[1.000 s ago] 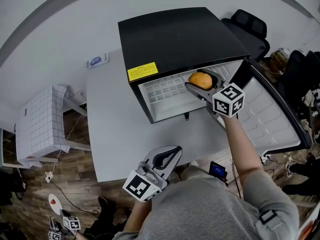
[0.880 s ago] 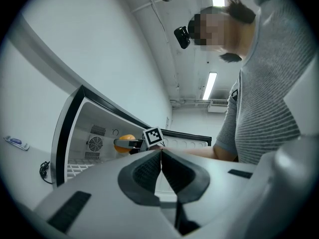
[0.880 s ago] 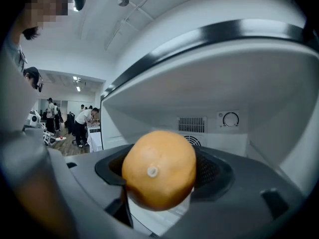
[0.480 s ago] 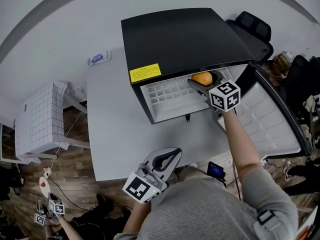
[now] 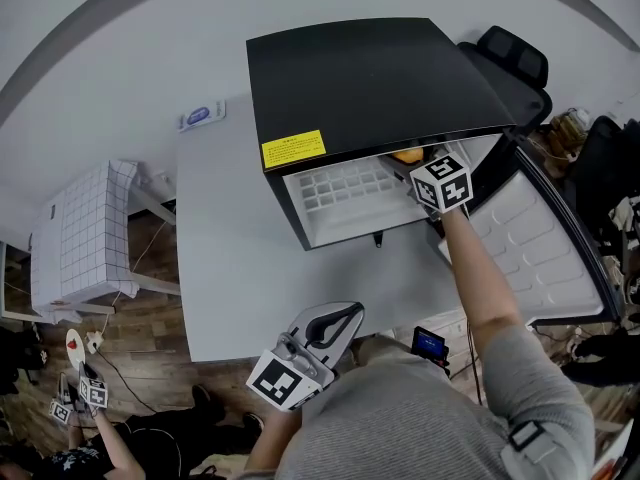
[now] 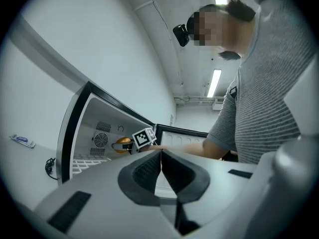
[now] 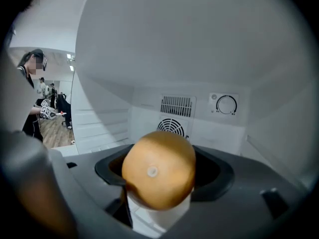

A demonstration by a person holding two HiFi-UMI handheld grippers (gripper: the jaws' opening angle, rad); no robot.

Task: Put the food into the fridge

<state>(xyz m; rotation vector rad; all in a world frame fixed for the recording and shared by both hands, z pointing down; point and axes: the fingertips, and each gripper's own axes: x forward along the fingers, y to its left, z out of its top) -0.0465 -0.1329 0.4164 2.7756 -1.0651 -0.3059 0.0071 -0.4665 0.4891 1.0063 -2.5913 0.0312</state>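
A black mini fridge [image 5: 370, 78] stands on the grey table with its door [image 5: 545, 233] swung open to the right. My right gripper [image 5: 415, 163] reaches into the fridge's cavity, shut on an orange [image 5: 408, 155]. In the right gripper view the orange [image 7: 158, 171] sits clamped between the jaws of the right gripper [image 7: 159, 185], above the white interior floor and in front of the back wall's fan grille [image 7: 171, 126]. My left gripper [image 5: 335, 320] hovers shut and empty near the table's front edge. In its own view the left gripper [image 6: 161, 158] faces the open fridge and the orange [image 6: 122, 145].
A white ridged shelf [image 5: 345, 193] shows at the fridge mouth. The grey table [image 5: 230, 238] carries a small blue-white label [image 5: 199, 117] at the back left. A white checked stand [image 5: 85, 238] is left of the table, a black chair [image 5: 515, 53] behind the fridge.
My right gripper has pushed the orange further into the fridge, so most of it is now hidden under the fridge top. The left gripper has stayed in place.
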